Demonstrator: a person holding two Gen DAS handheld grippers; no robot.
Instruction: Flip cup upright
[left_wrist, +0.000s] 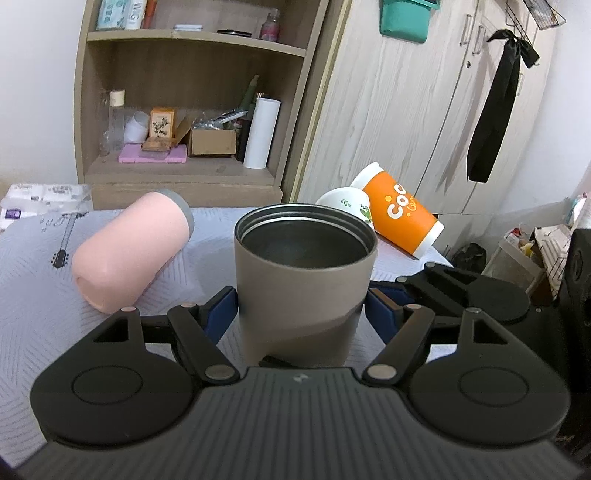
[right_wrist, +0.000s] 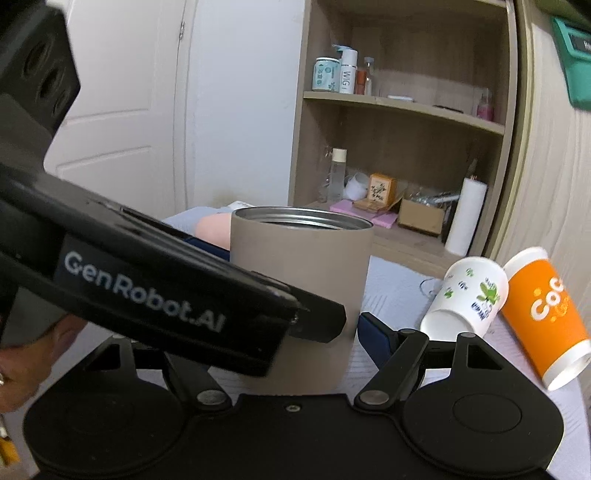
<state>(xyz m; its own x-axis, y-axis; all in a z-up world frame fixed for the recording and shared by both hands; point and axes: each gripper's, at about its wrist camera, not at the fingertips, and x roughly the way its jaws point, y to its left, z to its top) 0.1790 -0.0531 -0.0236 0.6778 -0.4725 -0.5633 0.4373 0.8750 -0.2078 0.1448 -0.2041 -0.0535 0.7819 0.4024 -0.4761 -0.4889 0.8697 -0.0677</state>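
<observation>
Taupe steel tumbler (left_wrist: 304, 280) stands upright, mouth up. Left gripper (left_wrist: 302, 306) pads pinch its waist w/ steadying grip. Right gripper (right_wrist: 354, 325) straddles it; contact unclear. Pink cup (left_wrist: 129, 254) lies at 10 o'clock.

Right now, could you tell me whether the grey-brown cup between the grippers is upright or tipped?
Upright. The grey-brown cup stands on the table with its open rim facing up, its metal interior visible from above.

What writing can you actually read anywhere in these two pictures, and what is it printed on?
"GenRobot.AI": on the left gripper, its side seen in the right wrist view.
"Coc": cut off, on the orange cup.
"WIG": on a white bottle on the shelf.
Teal jar, white floral cup and small shelf boxes: print too small to read.
</observation>
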